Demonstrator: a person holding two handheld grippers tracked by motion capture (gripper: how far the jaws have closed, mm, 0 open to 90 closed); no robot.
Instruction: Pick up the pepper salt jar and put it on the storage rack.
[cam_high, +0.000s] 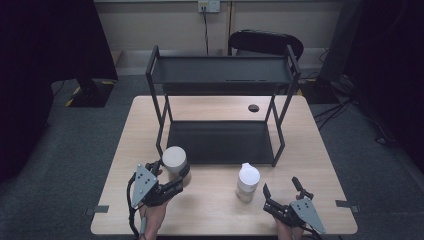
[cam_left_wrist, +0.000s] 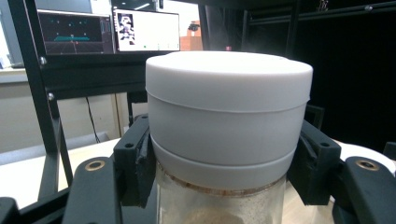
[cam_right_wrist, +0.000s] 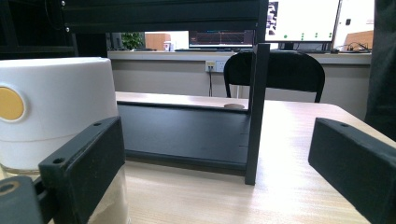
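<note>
My left gripper (cam_high: 172, 175) is shut on a clear jar with a wide white lid (cam_high: 174, 159), holding it just under the lid near the table's front left. In the left gripper view the jar (cam_left_wrist: 228, 135) stands upright between both black jaws, a pale powder inside it. A second jar with a white cap (cam_high: 248, 181) stands on the table at front centre-right. My right gripper (cam_high: 282, 190) is open just right of that jar, nothing between its jaws. The right gripper view shows this jar (cam_right_wrist: 58, 116) at the left, beside the left jaw.
A black two-tier metal rack (cam_high: 222, 107) stands in the middle of the wooden table (cam_high: 215, 210); its lower shelf (cam_right_wrist: 187, 133) lies ahead of my right gripper and a rack post (cam_right_wrist: 256, 112) rises in front. A black chair (cam_high: 265, 42) stands behind the table.
</note>
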